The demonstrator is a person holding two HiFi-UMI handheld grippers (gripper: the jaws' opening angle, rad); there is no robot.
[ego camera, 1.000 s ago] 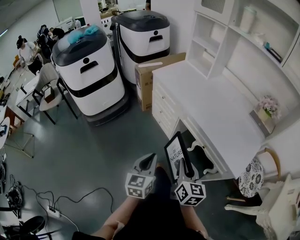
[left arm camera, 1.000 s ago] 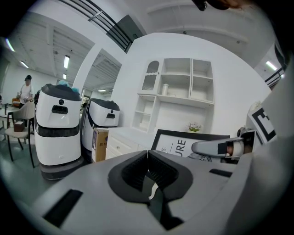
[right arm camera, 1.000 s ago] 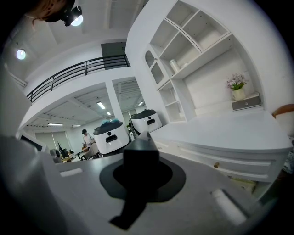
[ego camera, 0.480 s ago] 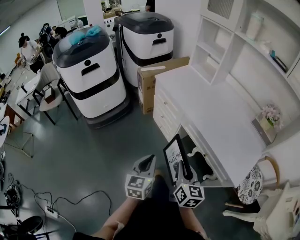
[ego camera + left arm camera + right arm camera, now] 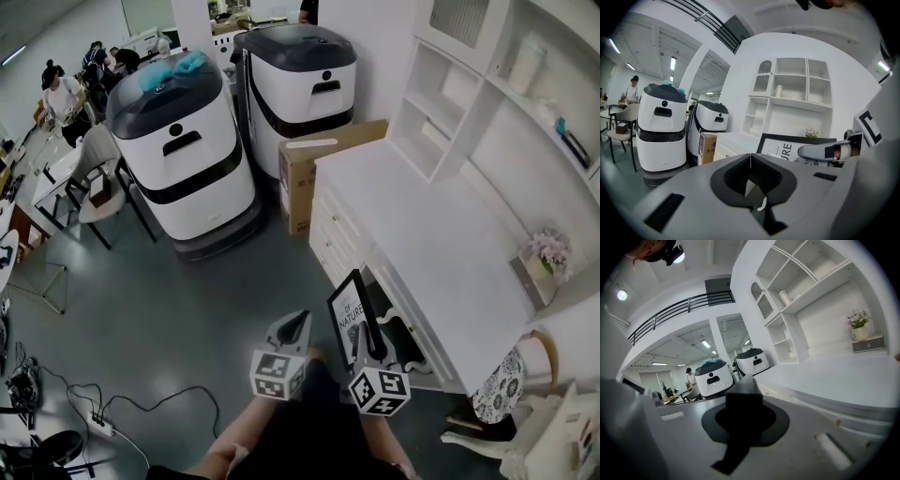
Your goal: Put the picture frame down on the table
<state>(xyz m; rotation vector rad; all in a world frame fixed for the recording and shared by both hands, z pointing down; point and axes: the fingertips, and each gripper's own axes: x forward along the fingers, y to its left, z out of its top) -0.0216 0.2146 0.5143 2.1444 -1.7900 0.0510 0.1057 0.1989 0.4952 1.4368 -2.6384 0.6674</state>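
The picture frame (image 5: 351, 310) has a black border and a white print with lettering. It stands upright in the air above the grey floor, just left of the white table (image 5: 441, 234). My right gripper (image 5: 365, 332) is shut on its edge, and that edge shows as a black bar (image 5: 743, 389) between the jaws. My left gripper (image 5: 299, 322) hovers beside it on the left, shut with nothing in it. In the left gripper view the frame (image 5: 783, 147) shows ahead with the right gripper's finger (image 5: 819, 151) across it. The table top (image 5: 843, 373) lies to the right.
Two large white machines (image 5: 183, 150) (image 5: 300, 75) and a cardboard box (image 5: 314, 161) stand on the floor beyond the table's left end. Shelves (image 5: 469, 84) rise behind the table, with a flower pot (image 5: 548, 253) at its right end. A patterned chair (image 5: 502, 361) stands nearby. Cables (image 5: 141, 403) lie at lower left.
The frame and both grippers keep nearly the same pose. The table and shelves have drifted slightly down and right in the head view.
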